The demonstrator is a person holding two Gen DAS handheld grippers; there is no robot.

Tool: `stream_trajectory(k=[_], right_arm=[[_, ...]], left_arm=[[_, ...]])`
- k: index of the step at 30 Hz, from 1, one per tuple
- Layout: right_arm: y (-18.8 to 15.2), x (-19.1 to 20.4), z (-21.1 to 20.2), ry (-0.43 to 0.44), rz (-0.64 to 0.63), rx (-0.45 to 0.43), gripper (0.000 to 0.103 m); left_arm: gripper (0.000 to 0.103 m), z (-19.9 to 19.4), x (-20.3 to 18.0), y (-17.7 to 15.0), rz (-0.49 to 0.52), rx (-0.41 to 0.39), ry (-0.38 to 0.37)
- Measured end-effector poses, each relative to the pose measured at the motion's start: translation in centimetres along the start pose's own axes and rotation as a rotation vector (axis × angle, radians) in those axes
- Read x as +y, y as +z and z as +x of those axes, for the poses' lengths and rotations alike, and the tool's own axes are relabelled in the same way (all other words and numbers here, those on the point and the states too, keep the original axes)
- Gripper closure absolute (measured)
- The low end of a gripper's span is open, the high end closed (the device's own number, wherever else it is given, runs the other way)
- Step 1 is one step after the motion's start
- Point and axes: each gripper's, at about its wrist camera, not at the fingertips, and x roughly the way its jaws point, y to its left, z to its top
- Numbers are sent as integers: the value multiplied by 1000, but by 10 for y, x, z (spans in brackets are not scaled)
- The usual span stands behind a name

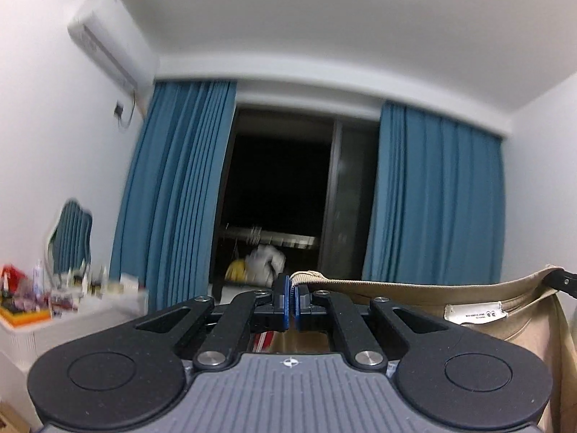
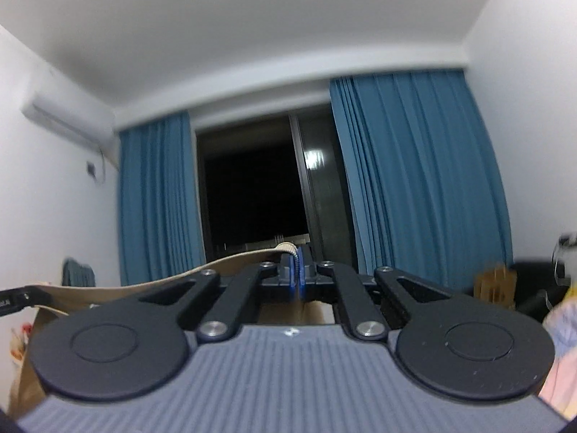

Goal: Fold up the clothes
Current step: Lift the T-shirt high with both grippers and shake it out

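Nearest, the left gripper [image 1: 291,297] pressed together on the ribbed edge of a beige garment [image 1: 425,297], blue pads [image 1: 286,297] clamped tight with the cloth poking up between them. Likewise the right gripper [image 2: 298,272] pinched shut on another point of the same edge, beige garment [image 2: 119,288] trailing away leftward from its fingertips in the right wrist view. Held up in the air, the collar band stretched taut between the two tools and the body of the cloth hanging below. Just inside the neckline, a white label [image 1: 476,312] sewn on, print too small to read. At the far right of the left wrist view, the tip of the other tool just visible against the cloth edge. Beyond, at the left wall, a white dresser [image 1: 65,328] crowded along its top with blurred bottles and boxes, a wavy-framed mirror [image 1: 70,232] standing at its back edge. Farther off, blue curtains [image 1: 176,195] drawn apart on either side of a dark glass door [image 1: 277,187]. Through the glass, something white and yellow, too blurred to name. High on the left wall, a white air conditioner [image 1: 102,54]. At the right edge of the right wrist view, blurred pale fabric and a dark piece of furniture, not clear enough to tell
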Motion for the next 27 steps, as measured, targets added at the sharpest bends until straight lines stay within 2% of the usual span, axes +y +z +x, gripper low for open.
stream_trajectory(k=[3,7,10,14,16,18,21,23,27], right_arm=[[-59,-13,72,-29,-15,77,98],[-154,-32,176,-83,-60,168,98],[-235,-50,243,-109,-77,248,98],[-354,-77,323,-123,-77,412,98],[-411,-88,356,-128,-82,499,98],[-451,-96,378,-129,-88,566,98],[-501,-106,400,-127,-86,680,98],[-522,-112,406,-123,-53,752,97],[-529,-120,395,-102,19,799,95]], left_arm=[[99,85,3,-51,9,65,17],[98,220,15,-128,28,137,46],[98,312,16,-208,47,199,65],[98,411,20,-337,89,375,91],[98,450,28,-394,119,449,103],[98,480,35,-445,128,524,106],[98,503,44,-483,131,583,107],[98,515,50,-504,134,614,107],[97,538,61,-541,141,668,107]])
